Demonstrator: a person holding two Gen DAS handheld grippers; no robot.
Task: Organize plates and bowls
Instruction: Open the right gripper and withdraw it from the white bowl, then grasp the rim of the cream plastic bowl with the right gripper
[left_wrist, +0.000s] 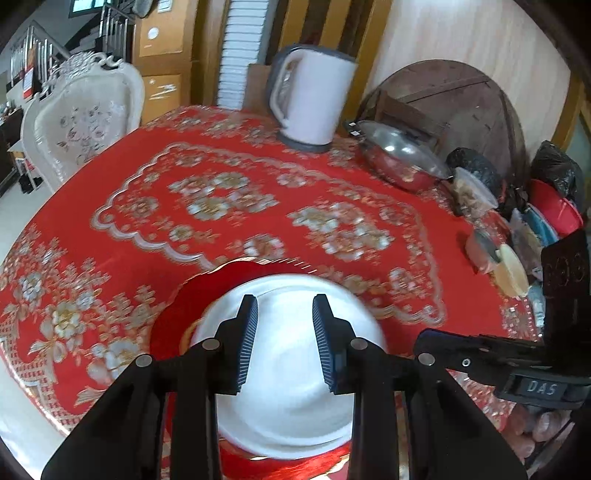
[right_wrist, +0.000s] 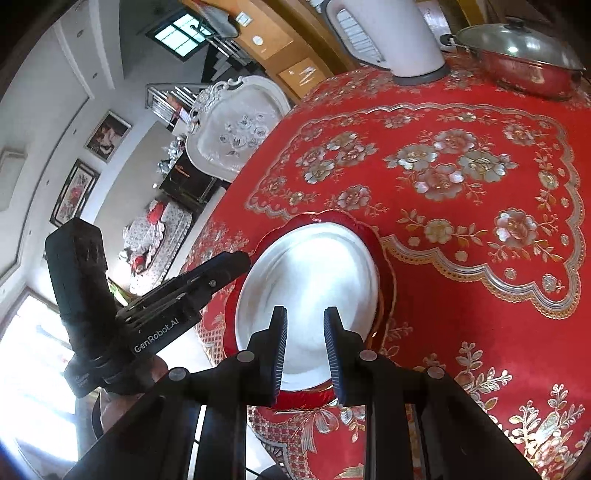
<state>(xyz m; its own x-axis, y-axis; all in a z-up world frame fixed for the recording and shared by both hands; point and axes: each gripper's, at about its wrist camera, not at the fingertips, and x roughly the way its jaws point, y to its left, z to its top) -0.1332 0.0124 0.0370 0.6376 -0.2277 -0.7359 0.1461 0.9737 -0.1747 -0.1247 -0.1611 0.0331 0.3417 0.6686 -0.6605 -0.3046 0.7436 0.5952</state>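
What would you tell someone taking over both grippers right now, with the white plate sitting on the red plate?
Left gripper: jaws apart, nothing between them, above the white plate.
Right gripper: jaws apart, holding nothing, over the same plate from the other side.
Things: the white plate rests on the red plate near the table's front edge, on the red tablecloth. A kettle and a lidded pan stand at the far side; tubs and containers crowd the right edge.
Done: two plates stacked.
Left: I cannot tell whether any bowls remain; check among the containers on the right.
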